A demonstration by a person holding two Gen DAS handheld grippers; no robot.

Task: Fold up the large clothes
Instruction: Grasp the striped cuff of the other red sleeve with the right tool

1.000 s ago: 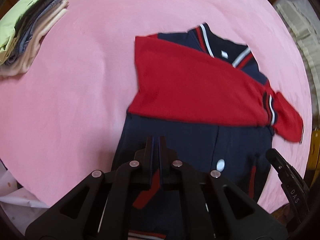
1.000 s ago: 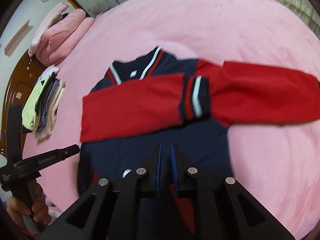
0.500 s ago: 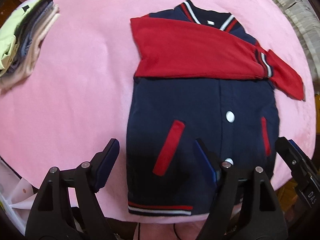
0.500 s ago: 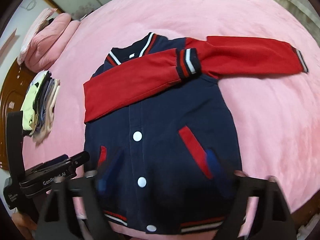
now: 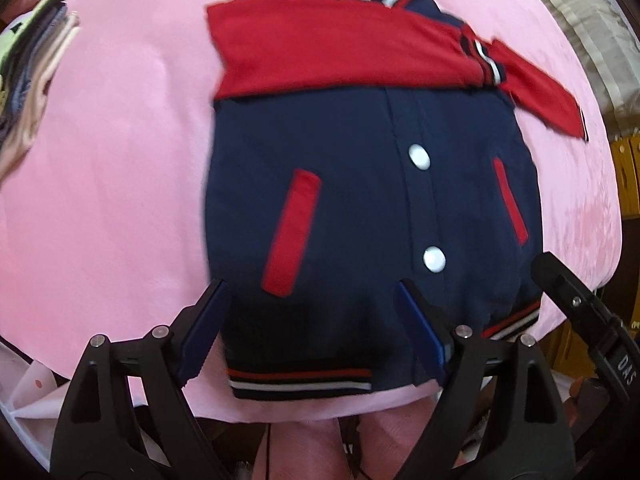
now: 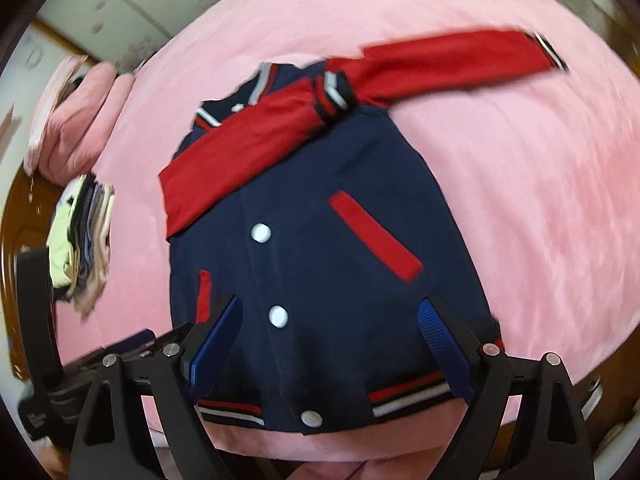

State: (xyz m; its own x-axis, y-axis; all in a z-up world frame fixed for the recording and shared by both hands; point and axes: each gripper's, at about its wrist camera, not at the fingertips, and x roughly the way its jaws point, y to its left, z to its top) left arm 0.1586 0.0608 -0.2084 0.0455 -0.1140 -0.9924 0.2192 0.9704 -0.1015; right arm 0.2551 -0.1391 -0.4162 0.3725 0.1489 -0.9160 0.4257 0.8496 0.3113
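Lying flat on the pink bed [image 5: 120, 160], front side up, the jacket [image 5: 360, 208] fills the middle of both views — navy body, red sleeves, white snap buttons down the centre and a striped hem nearest the cameras. One red sleeve [image 5: 340, 52] is folded across the chest just below the striped collar. The other sleeve [image 6: 452, 60] stretches out toward the upper right of the right wrist view, resting on the bedcover.

The left gripper [image 5: 316, 320] hovers over the hem at the lower centre of its own view. Its fingers [image 5: 206, 316] stand wide apart and are opening further; the cloth lies beneath the gap, but the blue pads do not press on it. The right gripper [image 6: 332, 340] hangs over the lower part of the jacket in its view, its fingers [image 6: 444, 340] likewise spread wide with nothing clamped between them — a white snap button [image 6: 278, 316] shows in the gap.

Each gripper also appears in the other's view: the right one as a black bar at the lower right edge of the left wrist view, the left one at the lower left of the right wrist view.

A stack of folded clothes [image 6: 82, 248] sits on the bed at the left of the right wrist view, well apart from the jacket. A pink pillow [image 6: 76, 128] lies beyond it at the upper left.
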